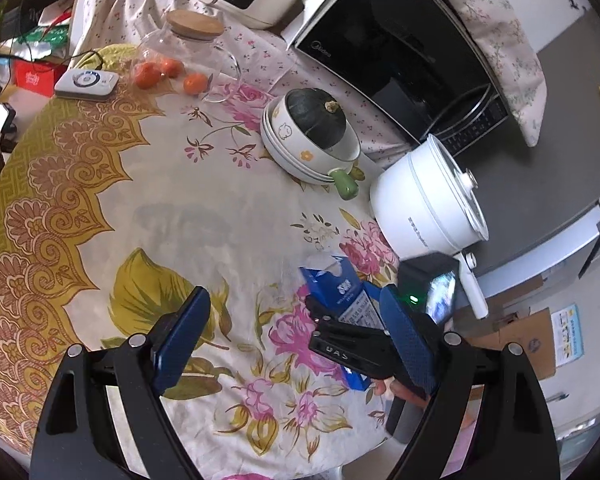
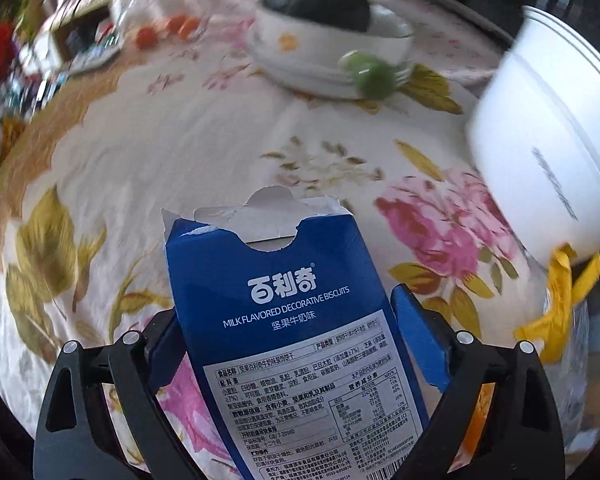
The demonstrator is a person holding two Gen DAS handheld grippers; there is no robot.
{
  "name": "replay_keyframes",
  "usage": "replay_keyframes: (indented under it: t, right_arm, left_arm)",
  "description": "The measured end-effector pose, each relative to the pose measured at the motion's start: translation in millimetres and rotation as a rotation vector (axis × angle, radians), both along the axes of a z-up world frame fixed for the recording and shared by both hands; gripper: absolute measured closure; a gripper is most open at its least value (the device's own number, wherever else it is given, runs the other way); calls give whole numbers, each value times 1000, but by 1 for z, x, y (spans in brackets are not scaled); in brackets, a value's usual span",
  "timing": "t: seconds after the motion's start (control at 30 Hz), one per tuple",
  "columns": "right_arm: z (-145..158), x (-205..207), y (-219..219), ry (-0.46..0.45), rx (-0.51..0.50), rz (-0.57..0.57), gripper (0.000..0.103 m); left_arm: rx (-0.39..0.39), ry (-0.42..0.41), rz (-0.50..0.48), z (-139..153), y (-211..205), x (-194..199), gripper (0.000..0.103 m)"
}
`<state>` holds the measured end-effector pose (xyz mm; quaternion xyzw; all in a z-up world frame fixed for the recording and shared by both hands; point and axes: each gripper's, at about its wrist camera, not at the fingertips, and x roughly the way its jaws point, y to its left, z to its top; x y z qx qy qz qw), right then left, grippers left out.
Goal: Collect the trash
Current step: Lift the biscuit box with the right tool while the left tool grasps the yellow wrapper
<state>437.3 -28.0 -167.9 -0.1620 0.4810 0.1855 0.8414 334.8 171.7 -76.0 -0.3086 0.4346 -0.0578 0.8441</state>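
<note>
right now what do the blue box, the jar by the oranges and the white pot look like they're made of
Blue box: printed paperboard, slightly glossy; its torn top flap shows a grey-white raw inside.
Jar: clear glass, probably, since the oranges show through it; its flat lid looks like pale wood or bamboo.
White pot: smooth matte white body, plastic or coated metal, hard to tell; the lid looks like glass.
</note>
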Motion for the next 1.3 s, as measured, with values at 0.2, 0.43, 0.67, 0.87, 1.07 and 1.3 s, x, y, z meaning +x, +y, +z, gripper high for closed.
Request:
replay_keyframes:
  t: [0.2,0.43,0.67,0.87,1.07,1.3]
  right_arm:
    - [31,-16,-39,-107,166,-144,14]
    - [75,-62,-93,-252,271,-271,14]
    - [107,-121,-171,-342,353,-451,14]
    - [110,-172,-235,-384,400,-630,14]
    - [106,-189,-279,-431,452,-766,13]
    - [97,-182,-306,-392,507,-802,13]
  left_arm:
    - [-13,6,13,-4,-11,8,19]
    - [-25,23,-1,-14,-45,24,19]
    - [-22,58,-74,-33,-99,37,19]
    - [20,68,-188,-54,-169,65,19]
    - [51,69,-269,-63,-237,110,26]
    - [100,79,-264,-78,-285,154,48]
